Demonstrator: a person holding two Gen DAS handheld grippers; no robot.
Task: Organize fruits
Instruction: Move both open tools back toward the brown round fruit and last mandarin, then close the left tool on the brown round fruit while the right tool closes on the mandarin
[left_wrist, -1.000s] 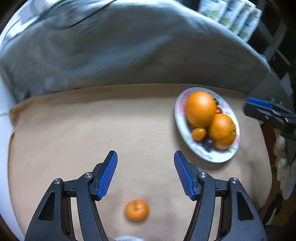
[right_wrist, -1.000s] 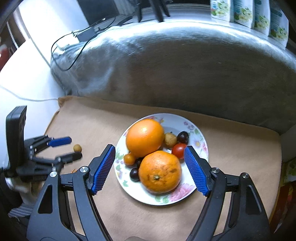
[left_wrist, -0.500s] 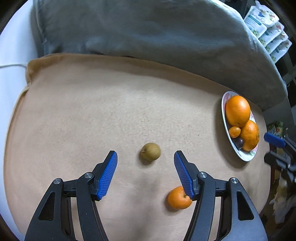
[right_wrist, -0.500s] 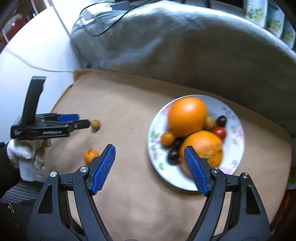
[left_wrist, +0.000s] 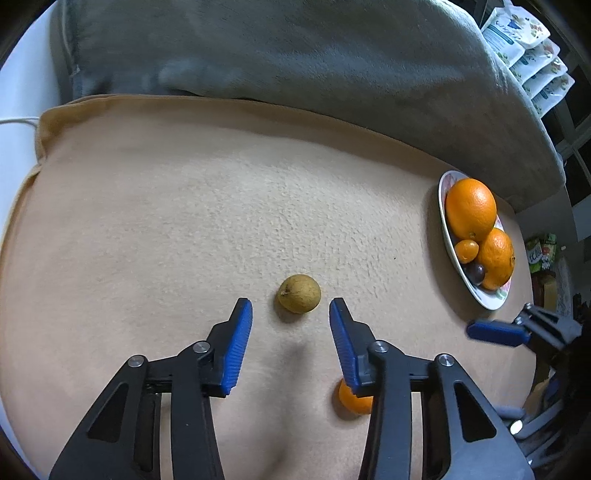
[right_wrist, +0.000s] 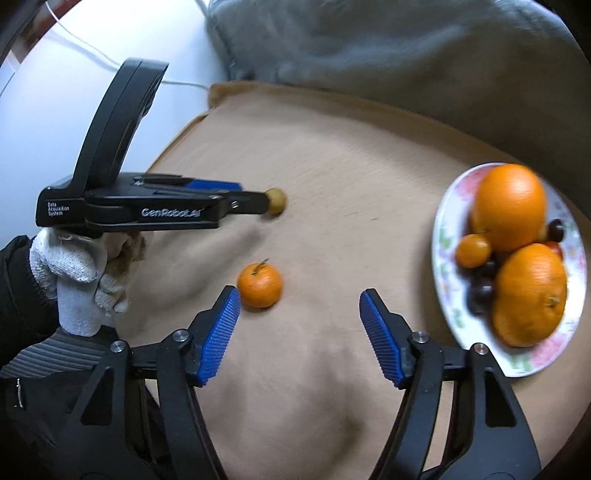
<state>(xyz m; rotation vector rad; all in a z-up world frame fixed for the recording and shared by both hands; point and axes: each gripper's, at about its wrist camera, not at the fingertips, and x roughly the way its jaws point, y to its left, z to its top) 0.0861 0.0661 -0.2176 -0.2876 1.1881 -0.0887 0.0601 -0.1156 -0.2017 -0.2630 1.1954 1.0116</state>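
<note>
Out on the tan cloth (left_wrist: 155, 229) lie two loose fruits, near each other but apart. A small brownish-yellow fruit (left_wrist: 299, 294) sits just ahead of the left gripper (left_wrist: 291, 310), in line with the gap between its blue pads (left_wrist: 236, 347); the pads do not touch it, and the jaws are closing at a narrow-to-middling spread. It is slightly oval, its long axis running roughly across the left wrist view, with a tiny stem nub at its left end. From the right wrist view the same fruit (right_wrist: 275, 201) shows at the tip of that gripper, partly covered by a black finger.

A small mandarin (right_wrist: 260, 285) lies just beside the left pad of the right gripper (right_wrist: 300, 297), outside the gap; whether pad and peel touch is unclear. Its short stem points up and away from the camera. The right jaws stand fairly wide with nothing between them, and they are closing. In the left wrist view the mandarin (left_wrist: 352, 402) is mostly hidden behind a finger.

Well to the right, a flowered plate (right_wrist: 448, 314) holds two large oranges (right_wrist: 509, 206), a small orange fruit (right_wrist: 473, 250), dark round fruits (right_wrist: 480, 291) and a sliver of something red; this part is blurred, and the pile hides whatever lies behind it.

A hand (right_wrist: 85, 273) in a white knit glove holds the left gripper. A grey blanket (left_wrist: 295, 55) is bunched beyond the cloth, and printed packets (left_wrist: 532, 51) are cut off at the edge.
</note>
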